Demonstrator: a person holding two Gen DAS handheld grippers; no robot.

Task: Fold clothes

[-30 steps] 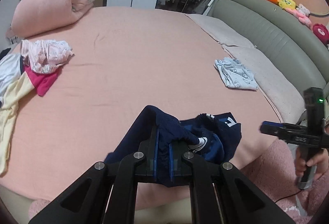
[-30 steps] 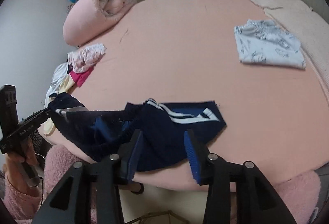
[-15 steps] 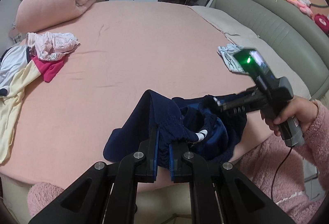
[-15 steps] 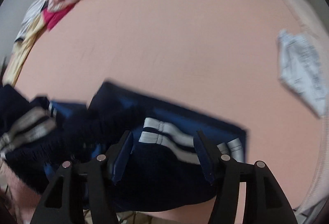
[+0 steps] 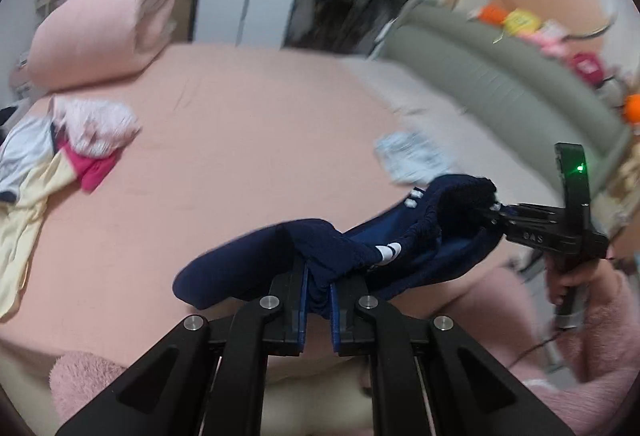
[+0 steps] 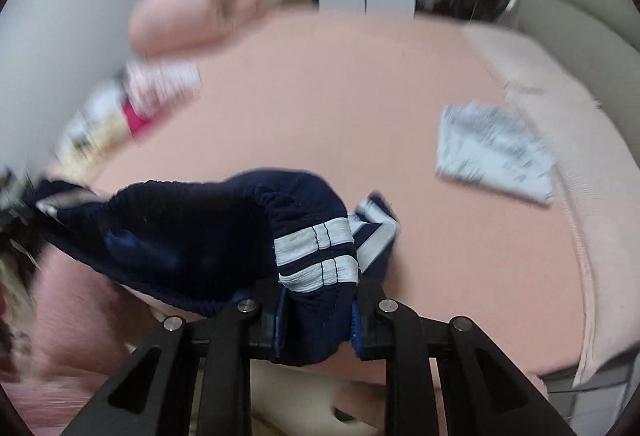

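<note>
The navy shorts (image 5: 360,248) hang stretched between the 2 grippers, above the near edge of the bed (image 5: 248,155). The left gripper (image 5: 318,290) has its fingers (image 5: 298,288) pressed together on a bunched fold of the navy cloth, which spills out ahead of the tips and drapes toward the pink sheet. The right gripper (image 6: 318,310) has its fingers (image 6: 280,316) clamped on a thicker wad of the same shorts, right at the 2 white stripes on the side, so the striped band sits between and just ahead of the tips. In the left wrist view this right gripper appears at the far right, held by a hand (image 5: 568,280) in a fluffy pink sleeve, nipping the gathered waistband. Part of the cloth sags between the 2 holds and looks to touch the sheet. Farther back on the bed, well apart from the shorts, lie a folded pale printed garment (image 6: 492,151), a loose pile of clothes (image 5: 72,147) on the left, and a rolled pink blanket (image 5: 104,31).
</note>
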